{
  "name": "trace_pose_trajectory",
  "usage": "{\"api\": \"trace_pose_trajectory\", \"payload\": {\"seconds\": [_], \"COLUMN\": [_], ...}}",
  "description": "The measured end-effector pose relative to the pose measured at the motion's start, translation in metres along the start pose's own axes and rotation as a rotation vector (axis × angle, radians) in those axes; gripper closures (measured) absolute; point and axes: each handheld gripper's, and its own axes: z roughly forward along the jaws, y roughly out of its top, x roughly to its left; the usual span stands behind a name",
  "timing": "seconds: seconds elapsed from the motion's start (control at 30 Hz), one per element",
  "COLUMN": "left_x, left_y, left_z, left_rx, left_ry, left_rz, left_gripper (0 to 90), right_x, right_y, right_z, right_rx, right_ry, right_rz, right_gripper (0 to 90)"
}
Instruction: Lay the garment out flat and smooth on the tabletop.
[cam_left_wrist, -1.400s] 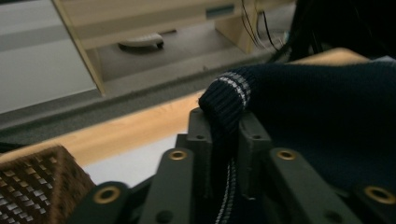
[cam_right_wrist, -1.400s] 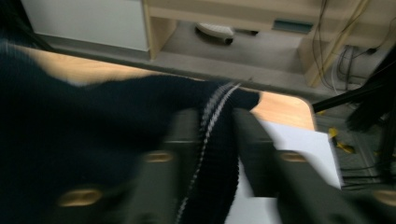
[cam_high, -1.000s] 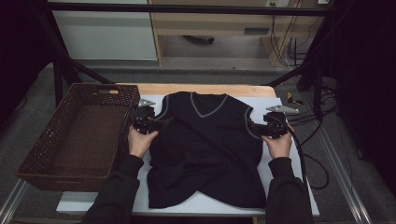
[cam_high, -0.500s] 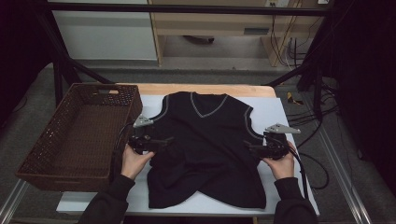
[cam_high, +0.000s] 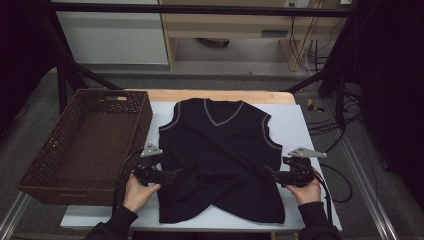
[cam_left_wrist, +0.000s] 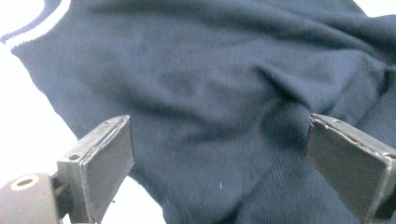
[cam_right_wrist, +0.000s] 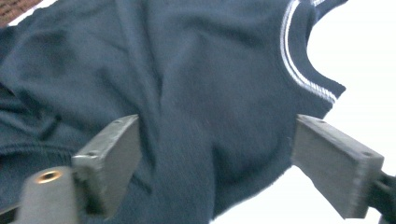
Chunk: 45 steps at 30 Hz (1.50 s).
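We are working the dark vest (cam_high: 220, 160), lying flat in the middle of the frame on the white table (cam_high: 305, 125), its lower half rumpled. The left gripper (cam_high: 172, 175) and right gripper (cam_high: 270, 172) are flanking its sides, jaws wide; we should be pinching both side edges level. The basket (cam_high: 85, 145) is standing at left.

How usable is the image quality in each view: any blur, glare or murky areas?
High view: dim and soft, so the dark vest loses fold detail and the room edges go black. Left gripper view: table blown out white, knit slightly smeared. Right gripper view: same white glare beside the vest, and the fabric and pads are blurred.
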Motion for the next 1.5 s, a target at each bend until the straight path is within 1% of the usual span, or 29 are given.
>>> {"api": "trace_pose_trajectory", "payload": {"seconds": [0.07,0.13,0.2,0.3,0.33,0.4,0.53,0.6,0.7,0.73,0.8,0.83,0.87,0.9,0.97,1.03,1.07,1.1,1.13,1.17,1.2,1.23,1.27,1.3,1.33,1.37,1.4,1.47,1.5], "left_x": [0.0,0.001,0.002,0.005,0.007,0.008,0.009,0.011,0.01,0.009,0.008,0.008,0.008,0.009,0.009,0.008,0.007,0.006,0.005,0.004,0.004,0.005,0.005,0.006,0.008,0.009,0.012,0.018,0.018], "left_y": [-0.006,-0.01,-0.013,-0.017,-0.018,-0.02,-0.021,-0.023,-0.022,-0.022,-0.021,-0.02,-0.02,-0.019,-0.018,-0.017,-0.016,-0.013,-0.012,-0.006,-0.002,0.002,0.002,0.005,0.009,0.012,0.013,0.009,0.009], "left_z": [0.002,0.005,0.008,0.011,0.012,0.014,0.016,0.019,0.021,0.021,0.023,0.023,0.024,0.024,0.025,0.025,0.024,0.021,0.019,0.013,0.009,0.007,0.007,0.005,0.004,0.005,0.006,0.014,0.014], "left_rx": [0.011,0.03,0.049,0.067,0.076,0.1,0.121,0.141,0.137,0.14,0.143,0.147,0.15,0.156,0.159,0.16,0.165,0.151,0.137,0.091,0.074,0.046,0.046,0.024,0.015,0.004,0.006,0.022,0.022], "left_ry": [0.018,0.005,0.01,-0.01,-0.012,0.003,0.035,0.034,0.034,0.035,0.038,0.038,0.031,0.015,-0.001,-0.002,0.005,0.022,0.029,0.063,0.076,0.086,0.086,0.095,0.112,0.131,0.143,0.139,0.139], "left_rz": [0.002,-0.019,-0.015,-0.026,-0.034,-0.031,-0.024,-0.049,-0.065,-0.063,-0.056,-0.046,-0.041,-0.042,-0.045,-0.035,-0.019,-0.012,-0.009,0.007,0.01,0.002,0.002,-0.007,-0.011,-0.015,-0.021,-0.065,-0.065], "left_gripper": [9.8,12.6,16.1,26.8,26.8,32.8,37.2,39.0,43.5,48.5,50.7,57.5,57.5,60.8,67.3,72.2,74.0,75.6,76.7,76.8,76.9,76.9,76.8,76.8,76.7,76.7,75.9,71.8,68.4], "right_x": [-0.003,-0.008,-0.01,-0.012,-0.013,-0.015,-0.017,-0.017,-0.015,-0.014,-0.013,-0.011,-0.011,-0.01,-0.007,-0.004,-0.002,0.0,-0.002,-0.005,-0.009,-0.013,-0.017,-0.017,-0.026,-0.026,-0.034,-0.036,-0.036], "right_y": [-0.005,-0.01,-0.013,-0.015,-0.016,-0.019,-0.022,-0.024,-0.025,-0.025,-0.025,-0.024,-0.024,-0.024,-0.022,-0.021,-0.02,-0.019,-0.014,-0.013,-0.011,-0.009,-0.006,-0.006,0.0,0.0,0.004,0.003,0.001], "right_z": [-0.001,0.001,0.003,0.005,0.006,0.009,0.013,0.016,0.021,0.024,0.025,0.026,0.026,0.027,0.027,0.028,0.028,0.027,0.025,0.023,0.021,0.018,0.016,0.016,0.012,0.012,0.012,0.017,0.021], "right_rx": [0.017,0.041,0.059,0.072,0.08,0.108,0.134,0.147,0.173,0.179,0.178,0.18,0.18,0.181,0.194,0.208,0.215,0.217,0.224,0.21,0.198,0.181,0.167,0.167,0.12,0.12,0.074,0.072,0.095], "right_ry": [-0.002,-0.018,-0.024,-0.026,-0.028,-0.042,-0.046,-0.046,-0.046,-0.046,-0.048,-0.053,-0.053,-0.052,-0.042,-0.017,-0.014,-0.02,-0.025,-0.041,-0.054,-0.074,-0.101,-0.101,-0.136,-0.136,-0.174,-0.201,-0.204], "right_rz": [0.01,0.024,0.044,0.047,0.042,0.043,0.05,0.047,0.03,0.026,0.019,0.006,0.006,-0.006,-0.02,-0.026,-0.03,-0.042,-0.028,-0.025,-0.01,-0.001,0.002,0.002,0.021,0.021,0.041,0.041,0.04], "right_gripper": [22.1,25.4,28.7,33.6,36.0,40.3,41.3,41.2,41.4,41.3,41.4,44.6,44.6,47.2,59.3,72.5,75.8,80.9,82.7,83.0,83.2,83.4,83.5,83.5,83.5,83.5,83.3,79.7,75.1]}}
